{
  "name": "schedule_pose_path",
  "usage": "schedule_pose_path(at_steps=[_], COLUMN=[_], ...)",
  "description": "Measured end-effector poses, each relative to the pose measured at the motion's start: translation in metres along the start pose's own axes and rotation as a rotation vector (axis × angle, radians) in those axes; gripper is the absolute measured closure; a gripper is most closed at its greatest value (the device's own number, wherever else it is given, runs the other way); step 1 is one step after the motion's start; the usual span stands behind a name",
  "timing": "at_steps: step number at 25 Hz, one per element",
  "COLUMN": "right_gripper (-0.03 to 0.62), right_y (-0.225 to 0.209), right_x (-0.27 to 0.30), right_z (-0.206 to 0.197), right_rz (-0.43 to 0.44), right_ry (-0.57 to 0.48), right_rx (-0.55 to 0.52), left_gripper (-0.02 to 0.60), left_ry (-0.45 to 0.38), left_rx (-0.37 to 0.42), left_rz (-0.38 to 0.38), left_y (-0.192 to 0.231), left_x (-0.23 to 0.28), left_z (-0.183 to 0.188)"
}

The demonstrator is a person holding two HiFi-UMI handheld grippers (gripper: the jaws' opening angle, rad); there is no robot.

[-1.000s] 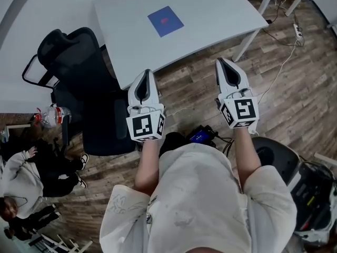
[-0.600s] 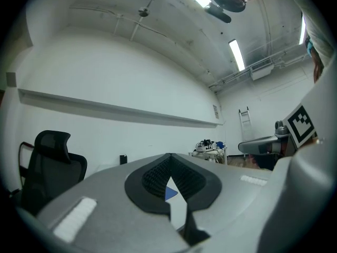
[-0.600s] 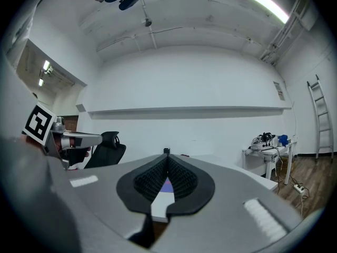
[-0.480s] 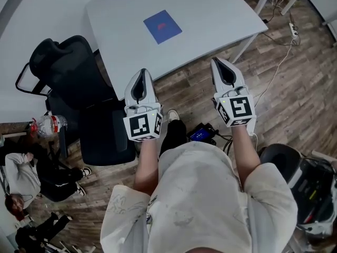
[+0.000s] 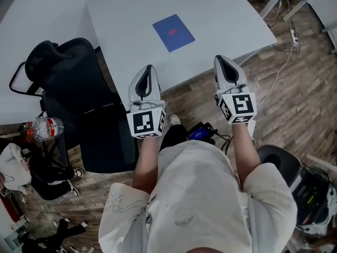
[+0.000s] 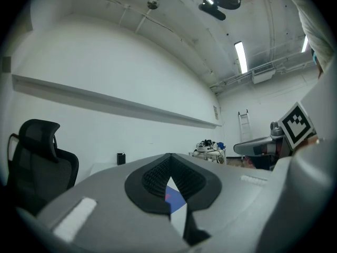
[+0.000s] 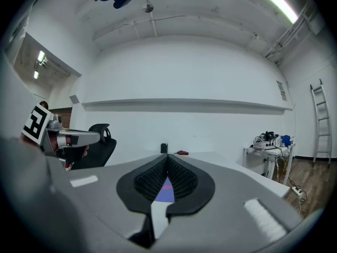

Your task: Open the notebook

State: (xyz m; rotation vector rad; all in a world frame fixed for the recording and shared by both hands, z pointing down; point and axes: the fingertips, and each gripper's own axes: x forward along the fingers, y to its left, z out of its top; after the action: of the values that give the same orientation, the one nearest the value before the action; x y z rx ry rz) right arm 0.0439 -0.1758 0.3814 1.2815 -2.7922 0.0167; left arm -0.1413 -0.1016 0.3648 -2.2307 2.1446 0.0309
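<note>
A closed blue notebook [image 5: 173,32] with a small red mark lies flat on the white table [image 5: 221,15]. Both grippers are held level in front of the table's near edge, short of the notebook. My left gripper [image 5: 148,67] is shut and empty, its tip just over the table edge. My right gripper [image 5: 220,58] is also shut and empty, to the right of the notebook. In the left gripper view the notebook [image 6: 176,198] shows through the gap below the closed tips [image 6: 169,156]. The right gripper view shows the notebook [image 7: 165,191] the same way beneath its tips [image 7: 167,156].
A black office chair [image 5: 68,83] stands left of the table, a water bottle [image 5: 45,128] beside it. Cables and a power strip [image 5: 295,33] lie on the wooden floor at the right. Another dark chair [image 5: 279,159] is at the lower right. A small dark object [image 7: 164,148] stands at the table's far side.
The table and notebook have slid slightly lower and rightward in the head view as the camera shifted. Both grippers stay shut and about where they were.
</note>
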Motion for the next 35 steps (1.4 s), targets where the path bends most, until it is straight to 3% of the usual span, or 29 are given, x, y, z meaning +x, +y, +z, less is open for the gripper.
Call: schedule_pose_path(at_steps=[17,26,35], right_gripper=[0.588,0.585,0.517], right_y=[-0.019,-0.017,-0.01], right_x=[0.008,0.031,0.049], right_z=[-0.022,-0.092,-0.146], right_rz=[-0.093,-0.074,-0.048], right_ry=[0.111,0.313,0.48], right_rx=[-0.01,0.013,0.061], left_gripper=[0.563,0.563,0.563], left_ry=[-0.015,0.008,0.013], left_rx=[0.025,0.028,0.033], left_rz=[-0.059,-0.029,0.0], left_y=[-0.007,-0.005,-0.003], left_x=[0.005,-0.007,-0.016], left_z=[0.009,0.008,0.009])
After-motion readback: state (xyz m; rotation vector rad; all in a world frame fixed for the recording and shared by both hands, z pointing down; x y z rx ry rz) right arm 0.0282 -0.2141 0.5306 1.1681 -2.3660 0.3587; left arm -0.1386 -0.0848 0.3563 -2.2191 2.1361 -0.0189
